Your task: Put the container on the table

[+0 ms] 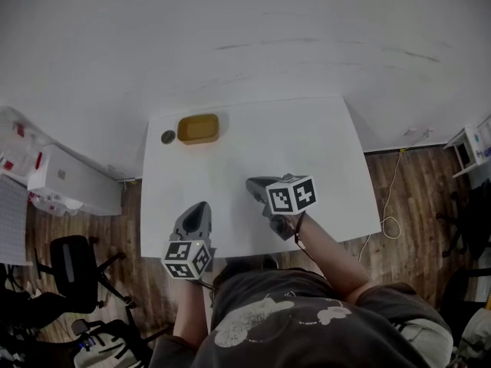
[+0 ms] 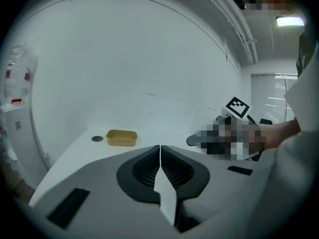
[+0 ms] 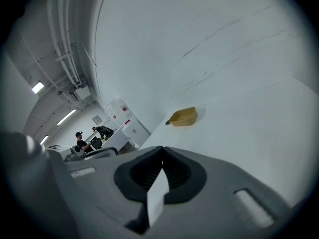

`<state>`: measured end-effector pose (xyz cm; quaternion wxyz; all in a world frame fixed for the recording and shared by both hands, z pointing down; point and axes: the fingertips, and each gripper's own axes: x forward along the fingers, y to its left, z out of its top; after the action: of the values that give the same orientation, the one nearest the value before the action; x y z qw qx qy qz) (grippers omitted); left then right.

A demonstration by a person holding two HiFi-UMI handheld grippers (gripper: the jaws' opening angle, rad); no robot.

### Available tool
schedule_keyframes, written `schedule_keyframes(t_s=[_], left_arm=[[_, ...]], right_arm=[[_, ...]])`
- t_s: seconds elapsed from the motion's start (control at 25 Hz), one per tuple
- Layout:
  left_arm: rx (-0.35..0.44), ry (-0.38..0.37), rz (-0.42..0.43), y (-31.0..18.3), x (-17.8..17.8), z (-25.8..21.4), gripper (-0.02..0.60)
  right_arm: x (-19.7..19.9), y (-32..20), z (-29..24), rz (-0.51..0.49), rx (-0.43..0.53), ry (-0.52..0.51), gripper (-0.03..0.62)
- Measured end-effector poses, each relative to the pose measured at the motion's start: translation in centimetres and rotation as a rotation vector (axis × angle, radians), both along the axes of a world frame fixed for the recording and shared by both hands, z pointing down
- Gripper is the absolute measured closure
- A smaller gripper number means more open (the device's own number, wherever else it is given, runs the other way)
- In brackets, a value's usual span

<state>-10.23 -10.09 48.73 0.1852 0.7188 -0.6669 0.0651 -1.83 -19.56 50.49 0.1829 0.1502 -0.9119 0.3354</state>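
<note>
While both pairs of jaws are pressed together with nothing between them, we hold the left gripper [image 1: 201, 205] and the right gripper [image 1: 256, 182] over the near half of the white rectangular worktop [image 1: 322, 144], well apart from the task's thing. The shallow, open-topped, mustard-yellow rectangular container [image 1: 199, 128] already sits on the worktop near its far left corner, just beside a small dark round disc [image 1: 168, 136]. We judge the container light and thin-walled, probably plastic or pulp, so it may skate on the smooth surface and flex under a hard squeeze. We would take it by one long wall, one jaw inside the rim and one outside, closing gently; the jaws must open first.
</note>
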Motion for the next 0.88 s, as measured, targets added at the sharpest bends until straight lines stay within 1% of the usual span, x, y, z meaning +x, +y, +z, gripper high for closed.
schedule_keyframes(t_s=[0.12,0.24,0.32,0.44,0.6,0.72,0.88], left_arm=[[-0.016,0.004,-0.013,0.2,0.4,0.1,0.571],[-0.042,0.002,0.002,-0.5,0.9,0.3,0.571],[-0.039,0.008,0.017,-1.4,1.2,0.2,0.571],[-0.021,0.019,0.004,-2.9,1.1,0.3,0.571],[-0.045,0.035,0.017,-3.9,1.4,1.8,0.571],[-0.061,0.042,0.037,-3.8,1.4,3.0,0.571],[-0.072,0.052,0.066,-3.0,1.5,4.2,0.571]], right_arm=[[0.0,0.3,-0.3,-0.036,0.000,-0.003,0.595],[0.1,-0.3,-0.3,-0.051,0.003,0.000,0.595],[0.5,-1.0,-0.2,-0.049,0.005,0.003,0.595],[1.0,-2.1,0.3,-0.047,-0.008,0.006,0.595],[1.4,-2.5,1.4,-0.050,-0.030,0.005,0.595],[1.2,-2.6,2.3,-0.041,-0.019,0.021,0.595],[1.0,-2.1,3.1,-0.016,-0.026,0.029,0.595]])
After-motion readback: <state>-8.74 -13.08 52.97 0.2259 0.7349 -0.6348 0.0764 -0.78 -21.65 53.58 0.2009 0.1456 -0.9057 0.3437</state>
